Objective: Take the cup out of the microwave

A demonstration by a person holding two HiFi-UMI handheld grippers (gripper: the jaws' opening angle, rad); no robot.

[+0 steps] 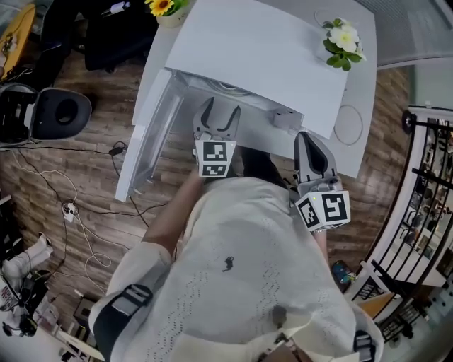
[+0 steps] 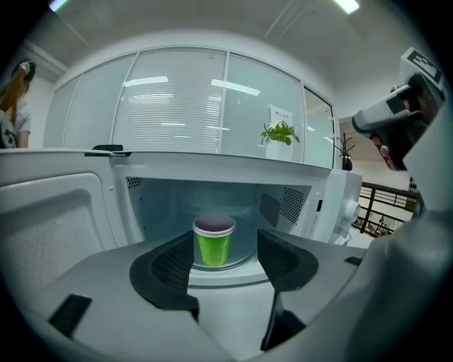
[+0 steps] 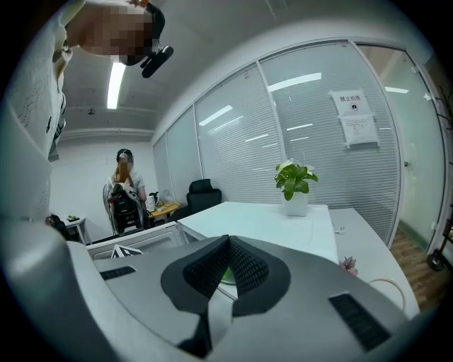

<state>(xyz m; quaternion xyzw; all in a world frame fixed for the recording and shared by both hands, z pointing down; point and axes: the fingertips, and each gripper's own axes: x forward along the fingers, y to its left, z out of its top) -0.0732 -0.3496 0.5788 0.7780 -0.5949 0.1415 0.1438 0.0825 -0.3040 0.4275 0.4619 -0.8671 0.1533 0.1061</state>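
A green cup with a dark rim stands upright on the glass turntable inside the white microwave. The microwave door is swung open to the left. My left gripper is open in front of the cavity, and the cup shows between its jaws but farther in, untouched. From the head view the left gripper points into the open microwave, whose top hides the cup. My right gripper hovers beside the microwave's right front corner, shut and empty.
The open door juts out at the left. Potted plants stand on the white table behind the microwave. A black railing runs along the right. Cables and a black device lie on the wooden floor.
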